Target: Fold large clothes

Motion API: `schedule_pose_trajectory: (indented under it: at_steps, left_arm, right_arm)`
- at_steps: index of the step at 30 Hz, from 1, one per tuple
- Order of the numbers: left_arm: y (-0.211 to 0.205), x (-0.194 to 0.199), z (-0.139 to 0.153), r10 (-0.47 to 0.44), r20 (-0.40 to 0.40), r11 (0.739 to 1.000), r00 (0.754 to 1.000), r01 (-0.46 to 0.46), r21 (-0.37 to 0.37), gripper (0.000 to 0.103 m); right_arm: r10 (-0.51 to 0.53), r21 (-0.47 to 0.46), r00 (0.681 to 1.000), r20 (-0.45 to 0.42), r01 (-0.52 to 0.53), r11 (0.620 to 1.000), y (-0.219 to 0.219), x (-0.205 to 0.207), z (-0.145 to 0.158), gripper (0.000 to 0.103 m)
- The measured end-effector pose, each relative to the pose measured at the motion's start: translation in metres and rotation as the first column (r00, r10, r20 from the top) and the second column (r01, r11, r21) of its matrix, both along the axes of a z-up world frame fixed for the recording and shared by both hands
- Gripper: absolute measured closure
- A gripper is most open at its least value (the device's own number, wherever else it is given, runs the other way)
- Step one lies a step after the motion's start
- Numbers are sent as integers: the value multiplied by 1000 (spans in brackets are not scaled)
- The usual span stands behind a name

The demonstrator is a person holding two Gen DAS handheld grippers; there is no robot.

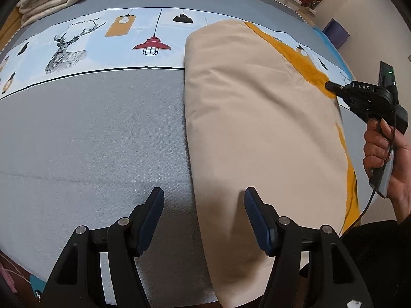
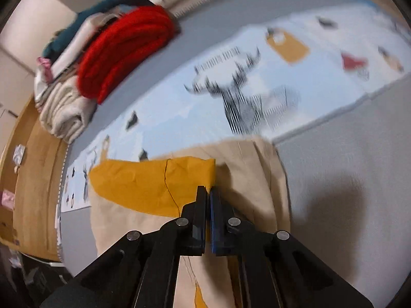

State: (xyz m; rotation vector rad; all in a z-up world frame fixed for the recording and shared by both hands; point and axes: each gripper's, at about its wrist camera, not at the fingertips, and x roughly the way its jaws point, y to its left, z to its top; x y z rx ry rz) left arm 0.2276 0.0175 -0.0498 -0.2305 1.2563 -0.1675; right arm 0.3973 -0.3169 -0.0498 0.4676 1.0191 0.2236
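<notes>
The beige garment (image 1: 257, 128) is smooth matt woven cloth with a mustard-yellow cloth panel (image 2: 154, 182), faintly creased. The grey bed cover (image 1: 90, 133) looks finely textured and matt. The red blanket (image 2: 125, 48) is fuzzy. The left tongs (image 1: 204, 200) are matt black plastic with shiny metal pins.

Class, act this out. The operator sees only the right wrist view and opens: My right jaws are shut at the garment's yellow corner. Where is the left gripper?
Observer: The left gripper hangs open above the garment's other end, holding nothing.
Operator: Over cloth or sheet?
Observer: It straddles the folded beige edge, one finger over cloth and the other over the grey bed sheet.
Operator: Who holds my tool?
Observer: A hand grips the right gripper's handle.
</notes>
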Motion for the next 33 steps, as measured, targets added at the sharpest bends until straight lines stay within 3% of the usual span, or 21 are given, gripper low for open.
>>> schedule_pose_trajectory:
  at_steps: [2, 6, 8, 12, 15, 17, 19, 22, 23, 24, 27, 29, 33]
  left_arm:
    - [-2, -1, 0, -10, -1, 1000, 1000, 10, -12, 42]
    - [-10, -5, -5, -62, -32, 996, 998, 59, -65, 42]
    - [-14, -8, -14, -96, -78, 991, 992, 88, -96, 42]
    - [-20, -16, -25, -126, -120, 991, 985, 120, -53, 41]
    - [-18, -18, -21, -116, -112, 992, 987, 109, -68, 41]
    - [-18, -21, -18, -107, -105, 993, 989, 100, -68, 41]
    - [-19, -24, -15, -101, -96, 993, 990, 94, -78, 41]
    - [-20, -27, -16, -101, -99, 992, 990, 93, -88, 41]
    - [-20, -27, -18, -103, -105, 992, 989, 94, -83, 41]
    - [-21, -28, -20, -105, -114, 992, 988, 96, -79, 41]
    - [-19, -25, -27, -105, -144, 992, 984, 93, -88, 40]
    - [-18, -24, -26, -98, -142, 992, 985, 86, -89, 40]
    - [-12, -21, -18, -65, -114, 994, 991, 54, -96, 40]
  right_arm:
    - [-14, -36, 999, 37, 16, 999, 0, -2, 7, 102]
    - [-114, -141, 993, -9, 111, 984, -7, -2, -2, 101]
    - [-113, -178, 993, -25, 107, 978, -5, -1, -4, 100]
    - [-51, -315, 998, -34, 38, 948, 10, -11, 4, 88]
    - [-3, -307, 1000, -3, 2, 952, 6, -33, 20, 82]
    - [54, -298, 999, 10, -48, 953, 7, -49, 30, 71]
    - [175, -299, 985, 9, -165, 940, 15, -73, 36, 62]
    - [372, -290, 926, -62, -373, 881, 33, -114, 29, 56]
    - [416, -312, 904, -98, -425, 850, 38, -125, 22, 56]
    - [452, -376, 874, -181, -486, 789, 45, -139, 4, 56]
    - [449, -435, 810, -378, -584, 685, 44, -163, -41, 56]
    - [438, -428, 810, -389, -580, 693, 37, -167, -41, 56]
    - [386, -403, 864, -324, -495, 770, 19, -163, -23, 55]
